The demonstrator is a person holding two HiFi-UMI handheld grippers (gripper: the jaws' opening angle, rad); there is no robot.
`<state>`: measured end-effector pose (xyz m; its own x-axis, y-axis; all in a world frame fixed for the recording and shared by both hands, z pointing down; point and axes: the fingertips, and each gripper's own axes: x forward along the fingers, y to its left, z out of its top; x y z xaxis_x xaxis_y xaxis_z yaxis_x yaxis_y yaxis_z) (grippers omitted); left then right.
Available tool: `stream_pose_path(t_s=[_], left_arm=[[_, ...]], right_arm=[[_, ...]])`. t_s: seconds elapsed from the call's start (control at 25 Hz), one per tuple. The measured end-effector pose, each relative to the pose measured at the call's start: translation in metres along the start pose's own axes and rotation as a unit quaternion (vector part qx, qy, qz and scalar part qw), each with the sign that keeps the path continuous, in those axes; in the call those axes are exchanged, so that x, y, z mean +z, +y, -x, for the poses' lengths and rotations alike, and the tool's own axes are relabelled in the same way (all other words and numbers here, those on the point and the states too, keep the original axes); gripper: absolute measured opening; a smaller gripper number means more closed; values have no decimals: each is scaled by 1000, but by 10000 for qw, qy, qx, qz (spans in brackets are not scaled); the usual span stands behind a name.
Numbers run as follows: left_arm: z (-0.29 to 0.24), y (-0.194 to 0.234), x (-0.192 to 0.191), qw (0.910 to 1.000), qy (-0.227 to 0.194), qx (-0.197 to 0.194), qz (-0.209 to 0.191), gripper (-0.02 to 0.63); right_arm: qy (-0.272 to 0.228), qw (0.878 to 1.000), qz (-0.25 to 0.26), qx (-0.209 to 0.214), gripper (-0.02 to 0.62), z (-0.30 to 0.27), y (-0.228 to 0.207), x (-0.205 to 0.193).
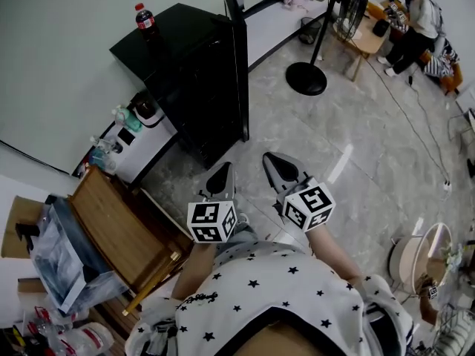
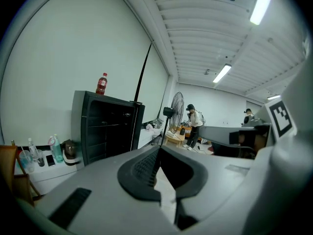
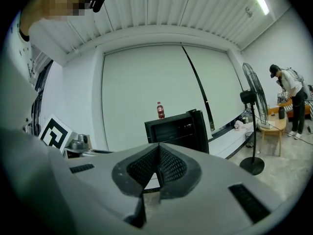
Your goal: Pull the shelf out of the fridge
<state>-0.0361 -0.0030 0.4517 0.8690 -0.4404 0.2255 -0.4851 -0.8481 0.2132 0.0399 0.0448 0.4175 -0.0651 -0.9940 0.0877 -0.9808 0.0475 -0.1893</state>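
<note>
The fridge (image 1: 200, 87) is black, the bottle (image 1: 145, 19) dark with a red cap and label, the left gripper (image 1: 223, 170) and right gripper (image 1: 272, 160) grey with black-and-white square-patterned cubes, the shirt (image 1: 274, 288) white with black stars, the floor (image 1: 356, 147) marbled grey.

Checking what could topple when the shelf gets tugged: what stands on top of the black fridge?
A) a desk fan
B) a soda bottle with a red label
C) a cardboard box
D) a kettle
B: a soda bottle with a red cap and label stands upright on top of the black fridge, seen in all three views.
</note>
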Motion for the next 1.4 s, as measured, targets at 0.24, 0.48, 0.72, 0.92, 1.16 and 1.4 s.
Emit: stream_pose_path(t_s=[0.24,0.48,0.72,0.92,1.16,1.4], left_arm=[[-43,41,21,10000,-6,-36,-21,12],[-71,80,33,10000,30,4,-41,12],[-84,115,41,9999,45,157,12,12],[-88,136,45,9995,-8,327,50,12],[-90,164,49,9974,-41,694,199,12],[-98,182,54,9941,-133,1036,289,12]], right_arm=[[-33,9999,-65,139,-6,-59,-18,16],[-59,9996,-101,266,-6,-114,-26,25],[-2,9991,-153,387,-6,-158,-31,25],[53,9985,-234,496,-6,-191,-38,22],[224,9960,-393,774,-6,-239,-45,18],[314,9914,-659,1086,-6,-285,-57,13]])
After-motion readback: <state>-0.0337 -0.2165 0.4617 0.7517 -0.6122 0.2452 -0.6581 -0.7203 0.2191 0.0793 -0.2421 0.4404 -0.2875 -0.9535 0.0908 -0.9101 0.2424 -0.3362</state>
